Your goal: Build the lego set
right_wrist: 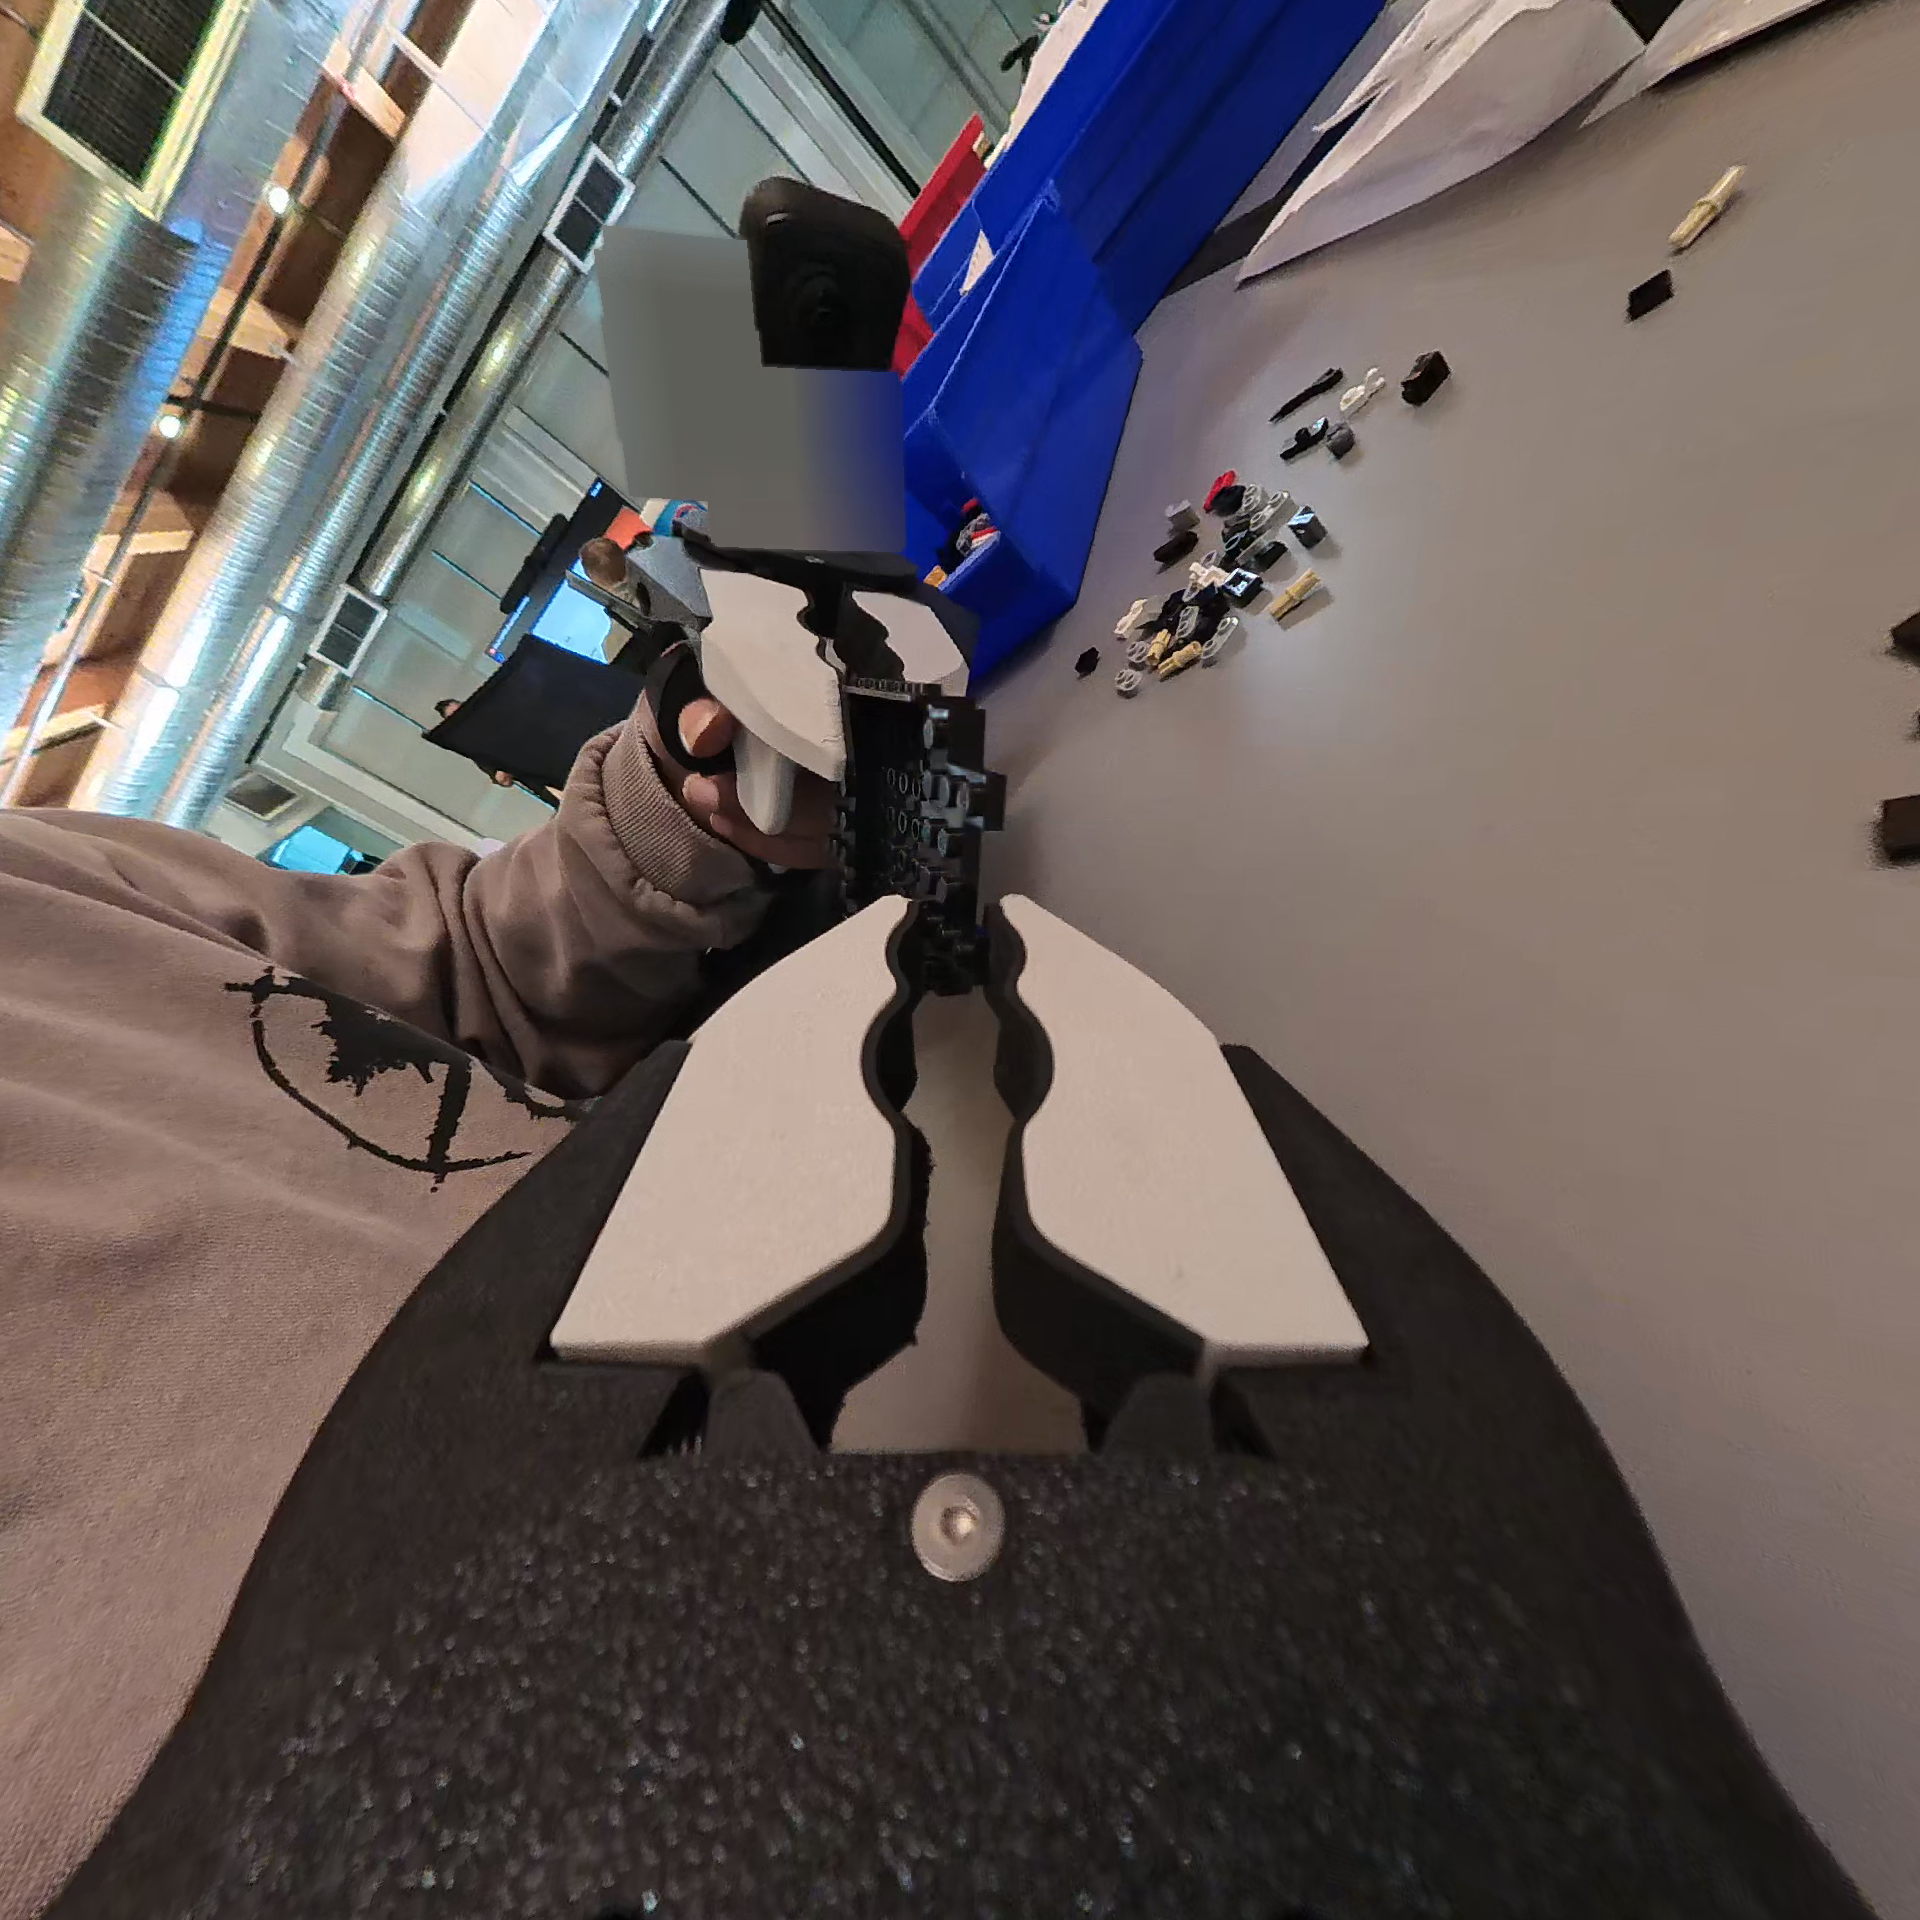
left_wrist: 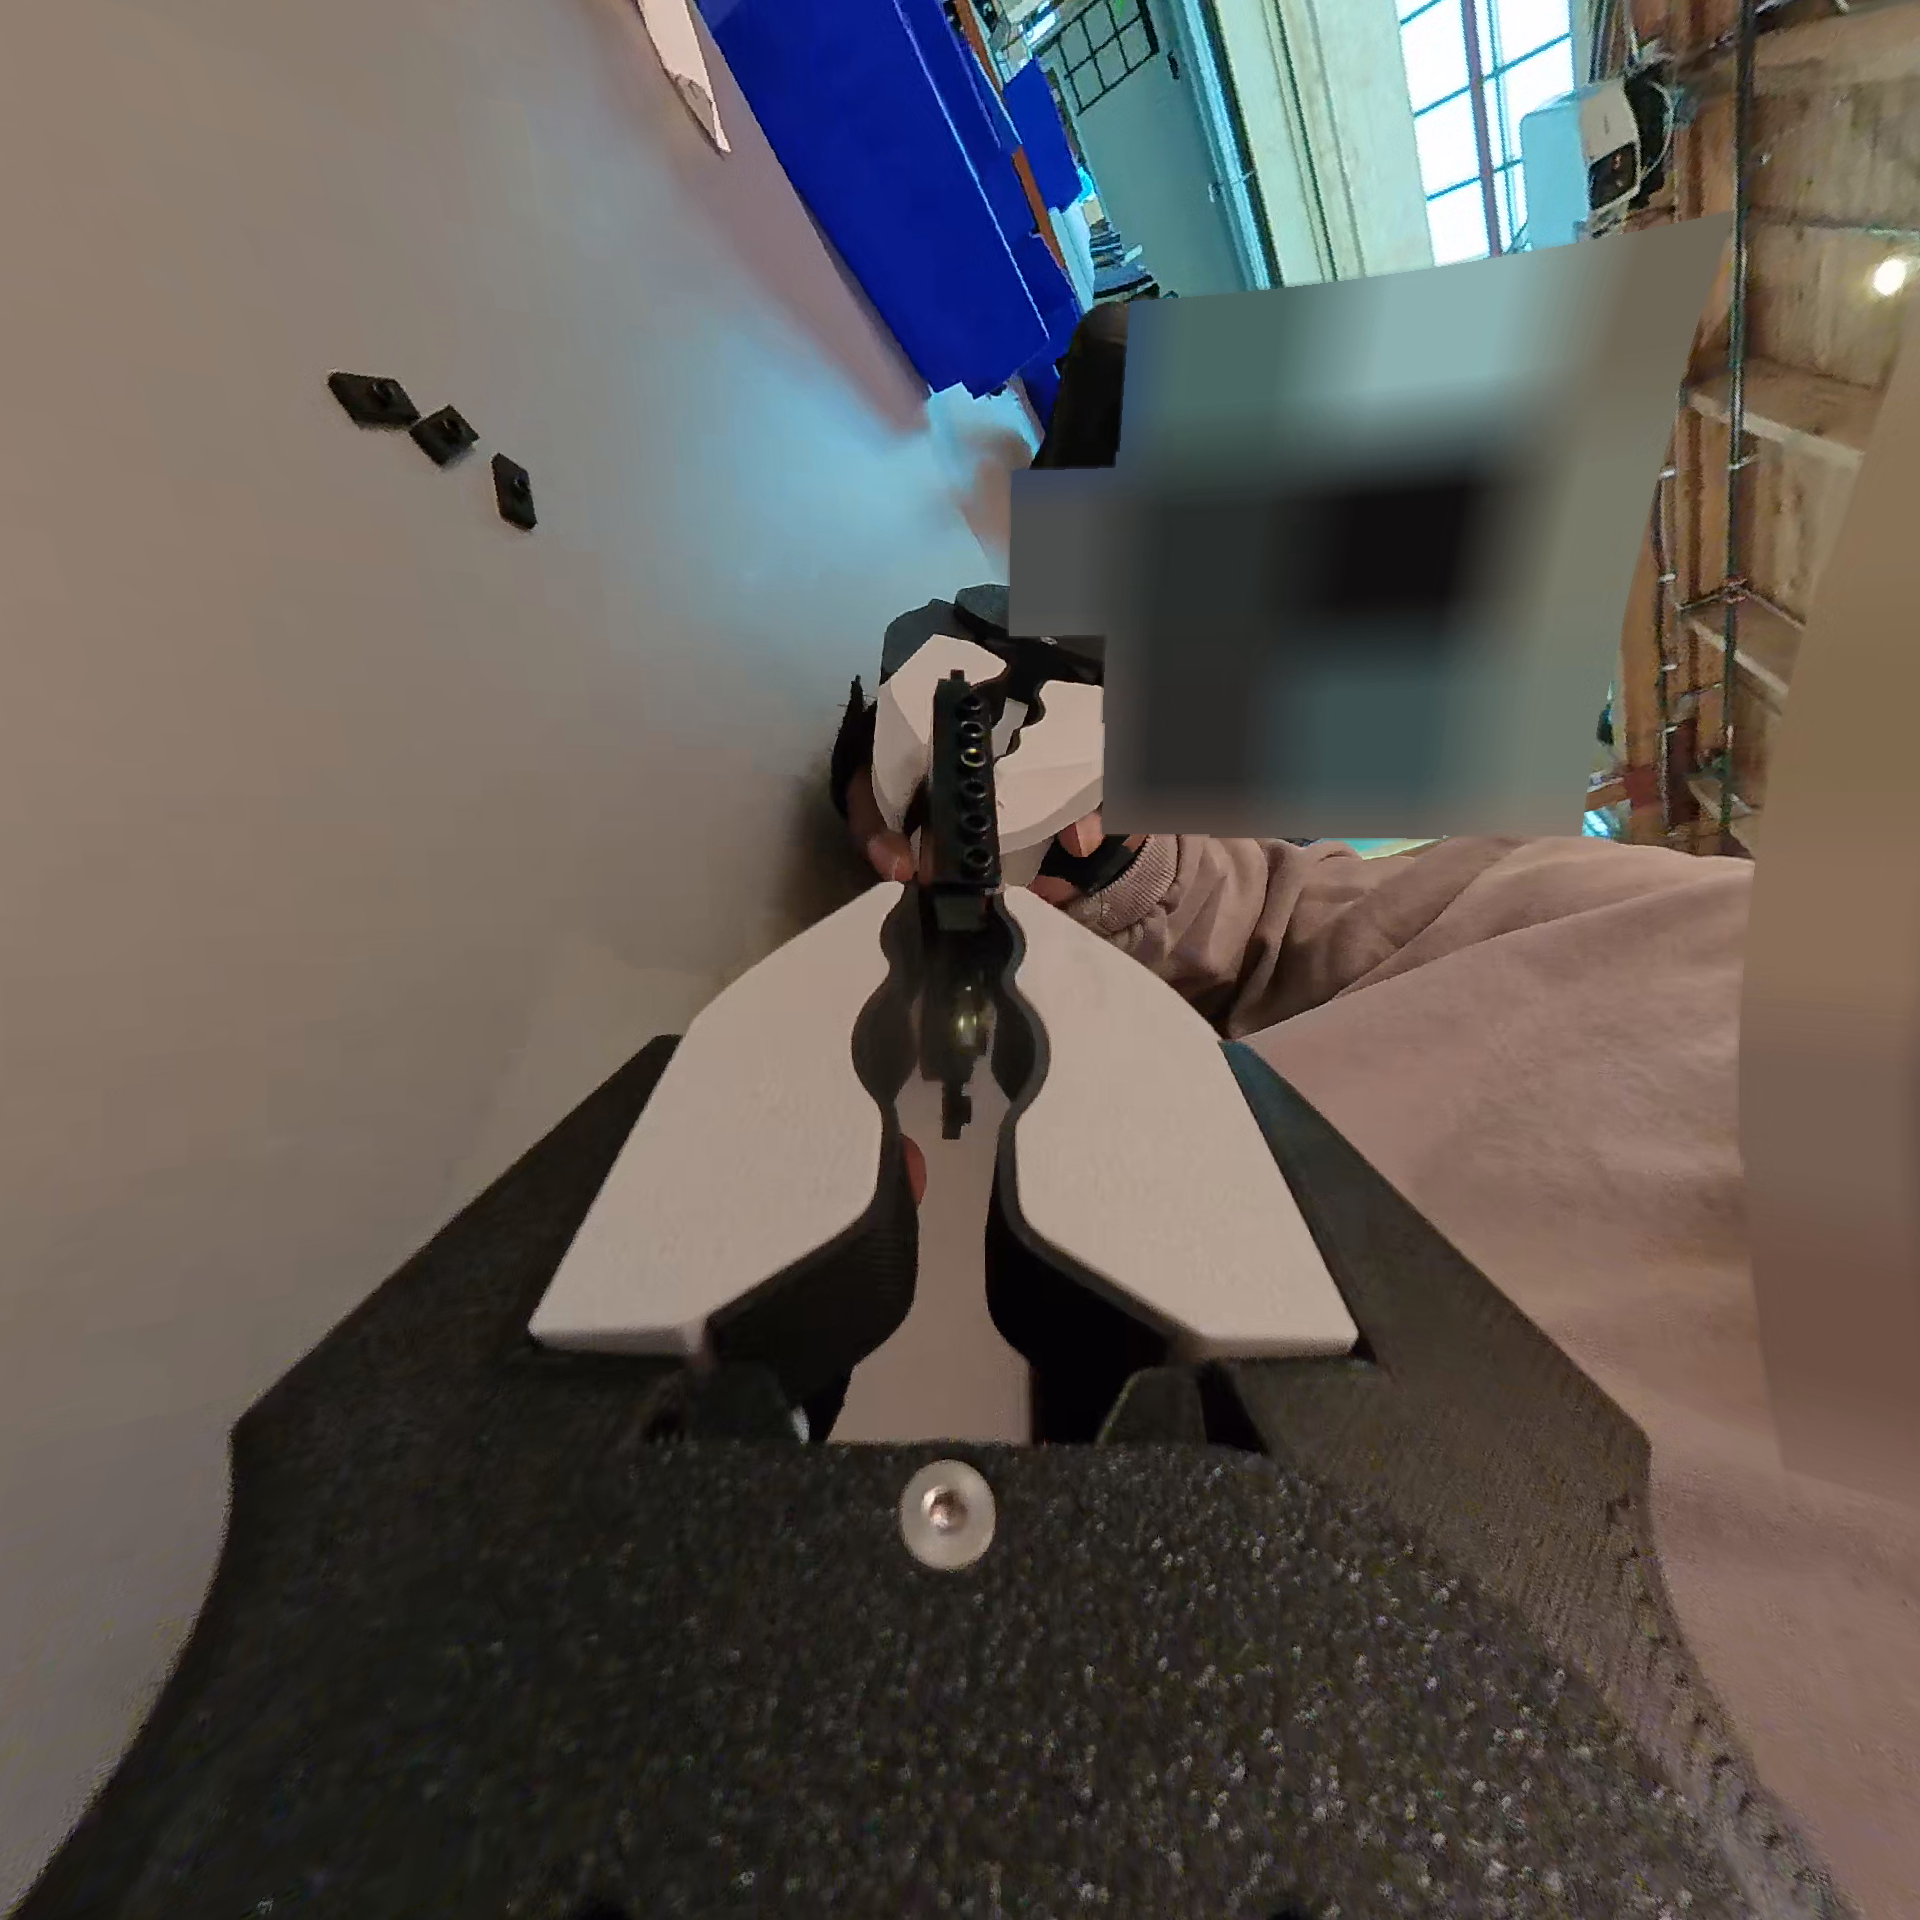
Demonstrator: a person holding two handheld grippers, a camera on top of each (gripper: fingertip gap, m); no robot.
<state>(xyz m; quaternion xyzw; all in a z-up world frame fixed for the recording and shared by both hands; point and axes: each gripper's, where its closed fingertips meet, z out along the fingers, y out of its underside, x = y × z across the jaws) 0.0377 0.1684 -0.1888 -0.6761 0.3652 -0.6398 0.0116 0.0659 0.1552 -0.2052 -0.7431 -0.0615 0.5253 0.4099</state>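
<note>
Between us, above tabletop, both tongs clamp one black lego build: left tongs pinch one end, right tongs the other. We risk twisting; uneven squeeze could pop plates loose, dropping them among spare pieces.

Three black plates, two grippers, perhaps one black assembly.
</note>
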